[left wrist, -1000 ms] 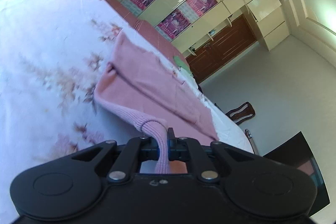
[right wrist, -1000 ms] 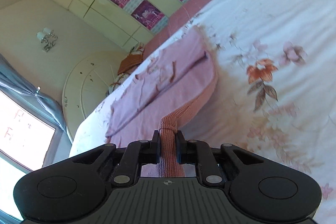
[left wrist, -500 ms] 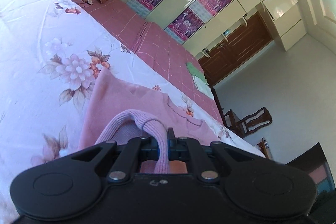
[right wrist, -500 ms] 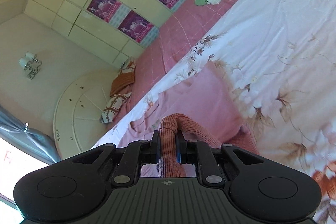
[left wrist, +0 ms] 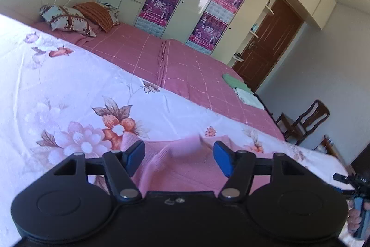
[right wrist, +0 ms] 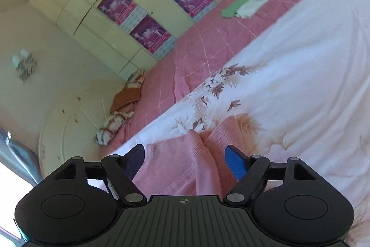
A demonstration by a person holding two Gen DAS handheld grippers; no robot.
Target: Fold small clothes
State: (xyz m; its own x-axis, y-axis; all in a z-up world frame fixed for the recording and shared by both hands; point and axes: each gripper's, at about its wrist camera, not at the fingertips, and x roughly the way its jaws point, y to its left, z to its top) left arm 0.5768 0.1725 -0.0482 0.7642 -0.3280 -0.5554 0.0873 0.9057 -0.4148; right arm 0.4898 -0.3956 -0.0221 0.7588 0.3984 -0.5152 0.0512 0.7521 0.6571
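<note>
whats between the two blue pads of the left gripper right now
A raised fold of the pink knit garment, lying loose on the floral sheet. The left gripper has just opened off it, as the left wrist view shows.

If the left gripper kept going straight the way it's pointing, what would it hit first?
Most likely the pink knit garment, bunched between the open left gripper fingers. Past it lies the floral bedsheet; depth is hard to judge.
</note>
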